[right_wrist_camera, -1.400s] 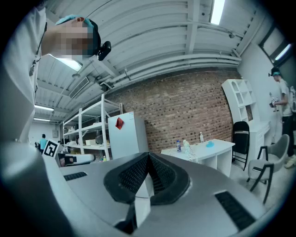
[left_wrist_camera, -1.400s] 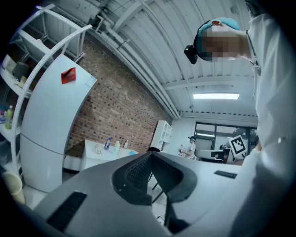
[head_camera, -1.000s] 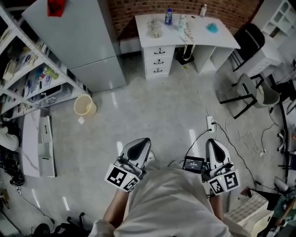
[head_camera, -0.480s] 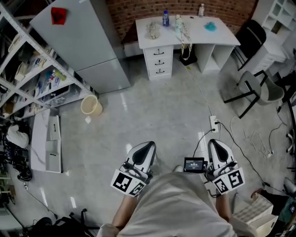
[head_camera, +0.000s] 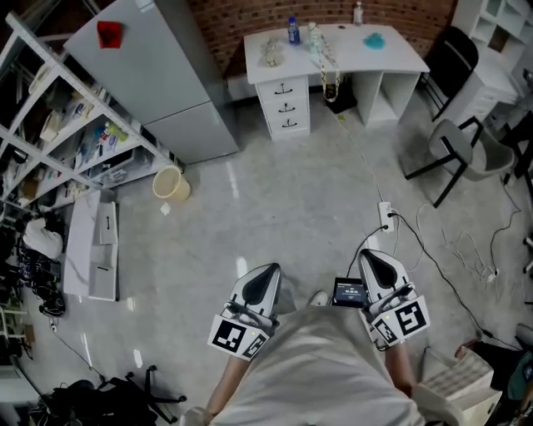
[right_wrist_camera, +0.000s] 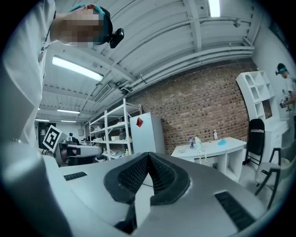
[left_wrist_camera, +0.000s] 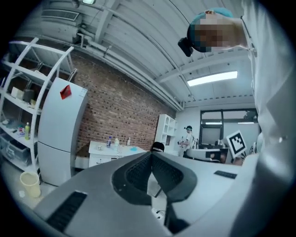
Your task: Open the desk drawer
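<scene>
Both grippers are being held level and close to the person's body, above the grey floor [head_camera: 275, 208].

Left gripper [head_camera: 265, 271]: the jaws are being kept pressed together, with nothing between them. Right gripper [head_camera: 367, 258]: the jaws are likewise being kept together and empty. A small screen [head_camera: 348, 292] is being carried just beside this gripper.

The drawer stack [head_camera: 287, 105] is being seen well apart from both grippers, across the open floor by the brick wall [head_camera: 250, 12]. It is standing under the left part of the white surface [head_camera: 391, 54]. Three drawer fronts are being shown one above another, all flush.

A blue-capped bottle [head_camera: 293, 30] and a turquoise item [head_camera: 375, 39] are being carried on that surface. A grey fridge [head_camera: 158, 79] is standing to the left of it, and a pale bucket [head_camera: 169, 183] is lying near the fridge's foot. A chair [head_camera: 466, 154] is being seen to the right.
</scene>
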`<action>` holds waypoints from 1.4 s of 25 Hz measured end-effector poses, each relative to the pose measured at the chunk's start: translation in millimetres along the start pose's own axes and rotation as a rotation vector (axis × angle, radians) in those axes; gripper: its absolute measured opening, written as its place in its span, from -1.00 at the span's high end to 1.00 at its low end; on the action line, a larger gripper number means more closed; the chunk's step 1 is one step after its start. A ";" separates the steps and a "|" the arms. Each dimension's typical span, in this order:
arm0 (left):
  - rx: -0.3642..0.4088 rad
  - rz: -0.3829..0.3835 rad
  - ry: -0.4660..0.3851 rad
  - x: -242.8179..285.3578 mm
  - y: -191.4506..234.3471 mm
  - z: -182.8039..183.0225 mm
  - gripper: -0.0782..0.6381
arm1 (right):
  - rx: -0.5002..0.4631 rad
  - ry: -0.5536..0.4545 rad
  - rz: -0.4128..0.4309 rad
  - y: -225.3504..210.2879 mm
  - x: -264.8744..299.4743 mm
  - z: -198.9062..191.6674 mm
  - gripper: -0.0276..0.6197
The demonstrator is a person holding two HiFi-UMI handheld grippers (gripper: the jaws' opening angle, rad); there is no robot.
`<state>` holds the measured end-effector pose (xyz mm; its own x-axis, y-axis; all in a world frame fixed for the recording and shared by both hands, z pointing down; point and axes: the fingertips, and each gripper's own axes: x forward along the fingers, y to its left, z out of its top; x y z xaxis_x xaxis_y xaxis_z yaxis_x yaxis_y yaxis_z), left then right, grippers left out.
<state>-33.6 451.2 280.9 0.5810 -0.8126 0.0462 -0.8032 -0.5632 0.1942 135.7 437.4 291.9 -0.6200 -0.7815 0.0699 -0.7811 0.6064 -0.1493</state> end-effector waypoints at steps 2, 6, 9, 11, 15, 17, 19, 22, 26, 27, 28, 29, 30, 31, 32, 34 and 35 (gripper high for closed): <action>-0.036 0.021 -0.034 -1.2 1.7 4.9 0.76 | 0.008 0.008 -0.023 -3.2 -14.5 -4.3 0.83; -0.032 0.043 -0.076 1.7 12.5 17.5 0.76 | 0.040 0.003 -0.078 -9.5 -25.9 -3.8 0.83; -0.016 0.052 -0.096 10.7 14.5 23.8 0.76 | 0.054 0.009 -0.079 -14.6 -24.2 -1.2 0.83; -0.008 0.021 -0.118 14.4 9.7 24.9 0.76 | 0.061 0.023 -0.064 -16.9 -19.5 -4.8 0.83; -0.038 -0.010 -0.132 13.5 24.3 16.1 0.76 | 0.079 0.036 -0.056 -21.2 7.2 -13.7 0.83; -0.060 0.007 -0.116 16.1 45.6 13.1 0.76 | 0.085 0.026 -0.069 -26.1 26.9 -8.8 0.83; -0.071 0.017 -0.102 24.1 69.7 15.4 0.76 | 0.089 0.004 -0.076 -30.6 48.7 2.5 0.83; -0.057 0.023 -0.087 48.1 107.0 21.3 0.76 | 0.075 -0.011 -0.068 -35.6 82.4 16.2 0.83; -0.073 0.014 -0.094 80.9 141.5 31.1 0.76 | 0.075 0.031 -0.104 -48.5 119.7 18.0 0.83; -0.079 0.000 -0.097 87.9 147.5 33.0 0.76 | 0.078 0.037 -0.116 -51.1 128.9 18.2 0.83; -0.081 -0.018 -0.098 94.6 152.8 34.0 0.76 | 0.081 0.038 -0.125 -52.8 138.1 18.9 0.83; -0.079 -0.038 -0.096 100.7 157.3 34.4 0.76 | 0.084 0.037 -0.132 -53.4 147.0 19.7 0.83; -0.074 -0.060 -0.091 105.5 161.3 34.3 0.76 | 0.089 0.035 -0.139 -52.9 155.1 20.4 0.83; -0.067 -0.080 -0.084 108.8 165.1 34.0 0.76 | 0.094 0.033 -0.145 -51.7 162.5 20.4 0.83; -0.058 -0.097 -0.076 110.9 169.3 33.7 0.76 | 0.099 0.032 -0.150 -50.1 169.4 19.8 0.83; -0.034 -0.117 -0.063 113.4 181.3 33.9 0.76 | 0.105 0.031 -0.163 -48.6 183.3 17.7 0.83; -0.022 -0.118 -0.058 114.8 189.6 34.7 0.76 | 0.109 0.029 -0.170 -48.8 190.5 17.2 0.83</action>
<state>-123.7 245.9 289.0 0.6623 -0.7484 -0.0350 -0.7261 -0.6526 0.2164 56.9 256.5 295.6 -0.4830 -0.8657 0.1314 -0.8631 0.4453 -0.2385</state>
